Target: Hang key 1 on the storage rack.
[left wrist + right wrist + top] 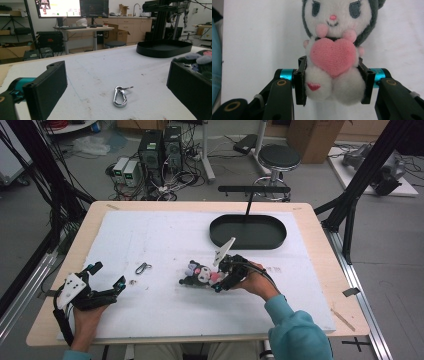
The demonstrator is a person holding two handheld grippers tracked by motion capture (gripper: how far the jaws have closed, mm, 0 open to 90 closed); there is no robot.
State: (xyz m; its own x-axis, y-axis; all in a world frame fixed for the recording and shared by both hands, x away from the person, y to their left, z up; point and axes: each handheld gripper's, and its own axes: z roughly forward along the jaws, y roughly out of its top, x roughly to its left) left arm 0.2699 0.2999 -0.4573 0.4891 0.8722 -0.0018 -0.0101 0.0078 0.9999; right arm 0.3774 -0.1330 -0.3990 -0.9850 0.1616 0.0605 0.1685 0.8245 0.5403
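A white plush toy [334,30] with grey ears and a pink heart on its chest lies on the white mat near the table's middle [201,272]. My right gripper [333,83] is shut on its lower body, pads pressing both sides, and reaches it from the right in the high view [220,281]. A silver carabiner [120,96] lies flat on the mat [142,268]. My left gripper [108,274] rests at the front left, open, its two jaws wide apart [117,75] with the carabiner on the mat ahead of them, untouched. The toy's edge [200,58] shows past the jaw on the right in the left gripper view.
A black oval tray [248,231] with a thin T-shaped stand [252,190] sits at the back right of the white mat [150,235]. A tiny metal piece [133,281] lies near the carabiner. Wooden table edges frame the mat.
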